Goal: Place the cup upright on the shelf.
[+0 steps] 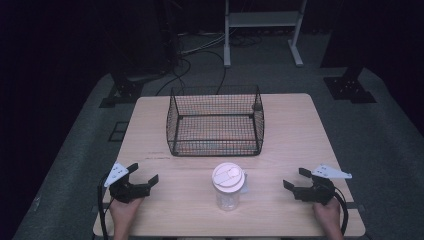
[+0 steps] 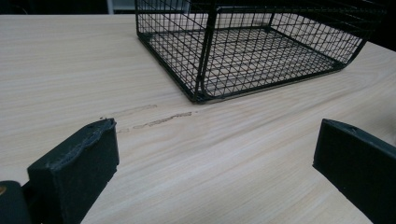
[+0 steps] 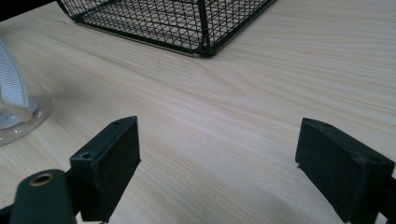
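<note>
1. At the bottom of the high view, the left gripper [image 1: 142, 179] rests at lower left and the right gripper [image 1: 295, 181] at lower right, each in a hand at the near edge of the table [image 1: 290, 115]. Both have their jaws spread wide with nothing between them. In the two gripper views, bare wood shows between the black pads [image 2: 74, 168] [image 3: 107, 163].

2. The jar [image 1: 228, 186], clear with a white lid, stands upright in the lower middle of the frame, between the two grippers and apart from both. It looks a little closer to the right one. In the right gripper view its base sits at the left edge [image 3: 18, 116], off to the side of the jaws rather than between them.

3. Above the jar in the frame stands the black wire basket [image 1: 215, 122], open-topped and apparently empty. It is near the jar but not touching it.

4. Risks, as I judge them:
   - The jar is tall and narrow, so a jaw nudging it from one side could tip or slide it.
   - Clear walls may be slick, and a grip near the lid could slip.
   - If the jar is lifted toward the basket too low, it could catch on the near rim.
</note>
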The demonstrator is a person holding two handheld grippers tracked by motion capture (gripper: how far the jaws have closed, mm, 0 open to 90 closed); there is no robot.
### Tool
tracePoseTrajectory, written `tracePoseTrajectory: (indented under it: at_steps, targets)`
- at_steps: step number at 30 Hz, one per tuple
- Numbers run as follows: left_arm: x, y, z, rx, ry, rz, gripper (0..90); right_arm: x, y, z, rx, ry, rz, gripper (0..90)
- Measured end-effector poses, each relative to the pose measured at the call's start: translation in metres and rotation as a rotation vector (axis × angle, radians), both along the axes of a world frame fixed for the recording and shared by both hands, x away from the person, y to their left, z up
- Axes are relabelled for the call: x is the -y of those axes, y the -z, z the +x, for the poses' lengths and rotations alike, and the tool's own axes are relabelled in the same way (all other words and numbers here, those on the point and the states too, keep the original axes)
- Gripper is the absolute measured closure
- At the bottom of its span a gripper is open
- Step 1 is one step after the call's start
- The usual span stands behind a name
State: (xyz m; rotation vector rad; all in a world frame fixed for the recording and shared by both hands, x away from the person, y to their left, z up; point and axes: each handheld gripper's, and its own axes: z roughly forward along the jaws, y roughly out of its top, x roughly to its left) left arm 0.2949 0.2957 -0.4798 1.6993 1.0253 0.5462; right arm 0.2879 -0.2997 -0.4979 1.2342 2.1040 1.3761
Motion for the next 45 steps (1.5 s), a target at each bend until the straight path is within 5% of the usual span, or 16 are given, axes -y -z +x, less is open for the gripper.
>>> tracePoseTrajectory:
  at_steps: [11, 24, 33, 45]
  targets:
    - [0.014, -0.006, 0.0, 0.024, 0.053, -0.002, 0.0, -0.001, 0.0, 0.0, 0.003, -0.004, -0.006, 12.9]
    - [0.044, -0.046, -0.004, 0.1, 0.211, 0.04, 0.0, -0.002, 0.0, 0.0, -0.001, -0.004, -0.014, 12.9]
    - [0.057, -0.067, 0.002, 0.102, 0.274, 0.062, 0.0, -0.002, 0.0, 0.0, 0.0, -0.005, -0.014, 12.9]
    - [0.087, -0.104, -0.004, 0.104, 0.471, 0.076, 0.0, -0.002, 0.0, 0.0, 0.0, -0.008, -0.012, 12.9]
